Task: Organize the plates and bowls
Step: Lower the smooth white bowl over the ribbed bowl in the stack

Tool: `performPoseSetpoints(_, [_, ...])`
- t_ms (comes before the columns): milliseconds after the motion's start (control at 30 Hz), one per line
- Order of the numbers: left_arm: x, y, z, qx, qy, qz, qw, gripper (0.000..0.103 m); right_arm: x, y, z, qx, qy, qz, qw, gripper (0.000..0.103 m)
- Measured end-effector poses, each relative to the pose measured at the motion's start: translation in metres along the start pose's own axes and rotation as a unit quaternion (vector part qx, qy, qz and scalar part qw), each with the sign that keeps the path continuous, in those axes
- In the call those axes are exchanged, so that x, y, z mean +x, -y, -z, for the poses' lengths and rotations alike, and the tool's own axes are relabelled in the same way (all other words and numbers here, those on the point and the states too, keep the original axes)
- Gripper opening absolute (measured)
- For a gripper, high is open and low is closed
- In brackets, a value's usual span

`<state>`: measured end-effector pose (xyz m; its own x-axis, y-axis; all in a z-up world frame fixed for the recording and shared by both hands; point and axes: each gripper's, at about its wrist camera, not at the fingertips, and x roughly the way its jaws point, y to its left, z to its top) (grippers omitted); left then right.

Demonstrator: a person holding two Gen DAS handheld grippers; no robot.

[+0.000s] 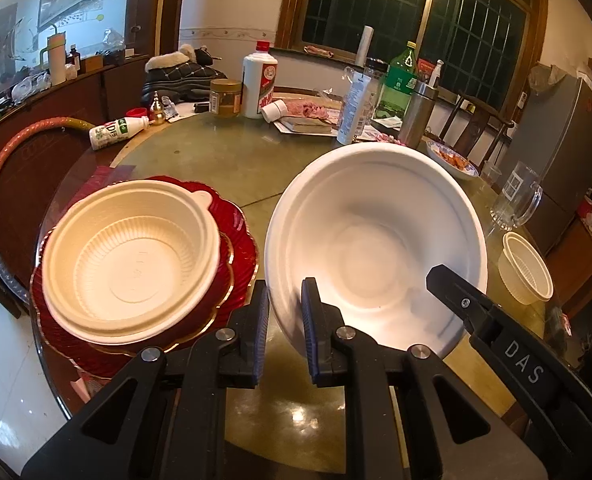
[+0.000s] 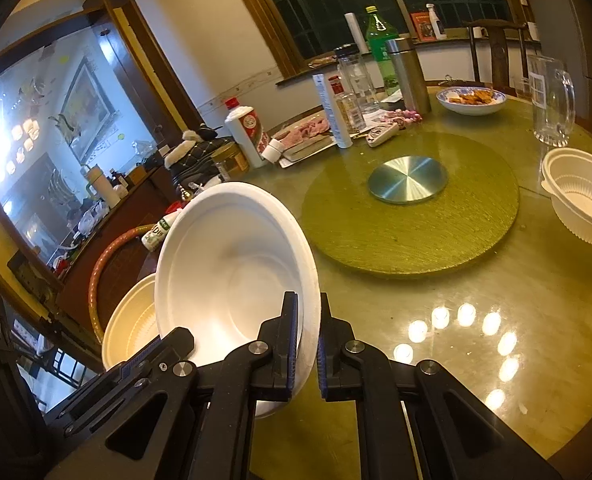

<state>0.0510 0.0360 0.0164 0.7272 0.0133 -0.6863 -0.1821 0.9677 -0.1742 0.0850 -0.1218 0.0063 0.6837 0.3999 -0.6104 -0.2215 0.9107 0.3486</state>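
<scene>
A large white bowl hangs tilted above the table, held at two points on its rim. My left gripper is shut on its near-left rim. My right gripper is shut on its right rim; one right finger shows in the left wrist view. A cream ribbed bowl sits on red scalloped plates at the left, partly hidden behind the white bowl in the right wrist view. Another cream bowl stands at the table's right edge; it also shows in the left wrist view.
A green turntable with a metal disc fills the table's middle. Bottles, a thermos, a liquor bottle, a food dish and a glass mug crowd the far side. A hoop leans at the left.
</scene>
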Motion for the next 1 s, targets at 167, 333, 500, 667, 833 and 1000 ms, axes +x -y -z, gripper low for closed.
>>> performPoseSetpoints(167, [-0.012, -0.011, -0.004, -0.007, 0.004, -0.001, 1.0, 0.014, -0.004, -0.014, -0.002, -0.012, 0.001, -0.012, 1.0, 0.008])
performPoseSetpoints(333, [-0.029, -0.027, -0.013, -0.011, 0.021, -0.011, 0.9997, 0.014, -0.009, -0.036, -0.009, -0.029, 0.001, -0.032, 0.999, 0.008])
performPoseSetpoints(500, [-0.037, -0.045, -0.018, -0.023, 0.031, -0.034, 0.9987, 0.015, -0.006, -0.065, -0.013, -0.053, -0.001, -0.05, 0.997, 0.008])
performPoseSetpoints(667, [-0.037, -0.066, -0.019, -0.037, 0.028, -0.054, 0.9975, 0.015, 0.005, -0.086, -0.01, -0.07, -0.018, -0.062, 0.996, 0.008])
performPoseSetpoints(833, [-0.039, -0.081, -0.017, -0.047, 0.027, -0.067, 0.9963, 0.015, 0.016, -0.106, -0.006, -0.085, -0.032, -0.07, 0.993, 0.008])
performPoseSetpoints(1000, [-0.041, -0.093, -0.017, -0.055, 0.029, -0.077, 0.9951, 0.015, 0.022, -0.122, -0.004, -0.097, -0.041, -0.075, 0.992, 0.008])
